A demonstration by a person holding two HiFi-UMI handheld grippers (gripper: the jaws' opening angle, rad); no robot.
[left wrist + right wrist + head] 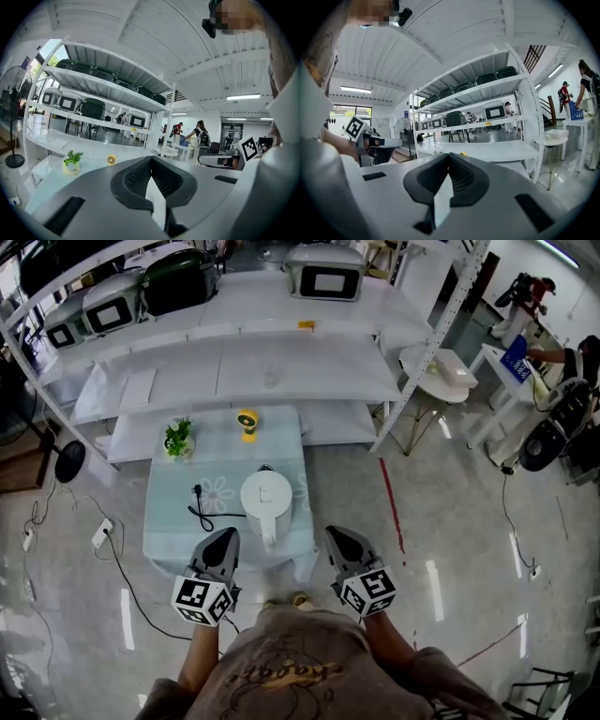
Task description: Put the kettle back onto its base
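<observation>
Looking down on the small desk [169, 521] with its pale blue cloth; the white kettle [265, 500] stands near the front edge, about midway across, its handle [270, 538] turned toward the person; whatever it rests on is hidden under its own body from up here. A black cord [200, 512] runs from a plug lying on the cloth left of the kettle and curls in toward the kettle's side. At the back of the desk there is a little potted plant [178, 439] on the left and a small yellow object [247, 423] near the middle; both are well apart from the kettle.

The left tool [225, 538] hovers by the desk's front edge, to the kettle's left; its own view shows the two dark pads pressed together with nothing between them; clenched and empty. The right tool [337, 538] hangs to the kettle's right, just past the desk's front corner and over the shiny floor [450, 521]; its jaws meet tip to tip as well; clenched on nothing. Neither tool touches the kettle, which sits between the two.

Both tools point roughly level toward the white shelving [281, 371] behind the desk; dark and pale boxy appliances line its shelves. A standing fan [11, 101] shows at the far left of the left gripper view; a person with a backpack [200, 136] stands at a table in the distance.
</observation>
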